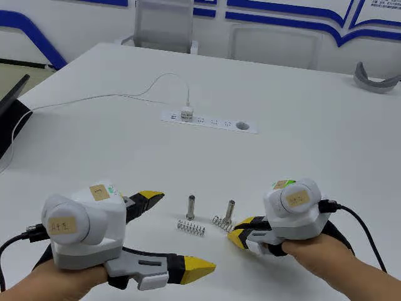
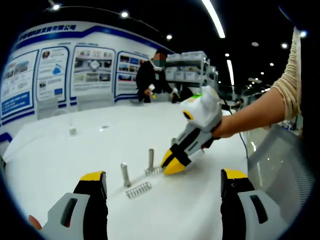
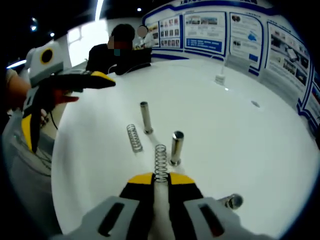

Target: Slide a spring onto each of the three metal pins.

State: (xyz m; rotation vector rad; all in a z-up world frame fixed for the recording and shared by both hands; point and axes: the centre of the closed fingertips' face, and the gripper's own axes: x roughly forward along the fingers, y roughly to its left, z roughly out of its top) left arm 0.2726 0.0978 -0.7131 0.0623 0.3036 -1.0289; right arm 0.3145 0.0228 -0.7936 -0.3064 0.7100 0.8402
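Spring [image 3: 160, 159] pinched end-on in right gripper [image 3: 156, 181], axis running up frame; upright pin [image 3: 176, 146] just right of its tip. Left gripper [image 2: 163, 177] wide open, farther off.

**Head view:** high station, facing forward and down across the white table [image 1: 301, 144]; mid range; left gripper [image 1: 183, 232] at 7 o'clock, right gripper [image 1: 237, 231] at 5 o'clock.

**Left gripper view:** low over the tabletop, facing across it; near range; right gripper reaching in from 3 o'clock.

**Right gripper view:** apparently the lowest and nearest, though the fisheye warps distance; held spring [image 3: 160, 160] at 6 o'clock; left gripper at 10 o'clock.

**Shared by all three:** metal pin [image 1: 191, 205], second pin [image 1: 230, 210], loose spring [image 1: 190, 227].
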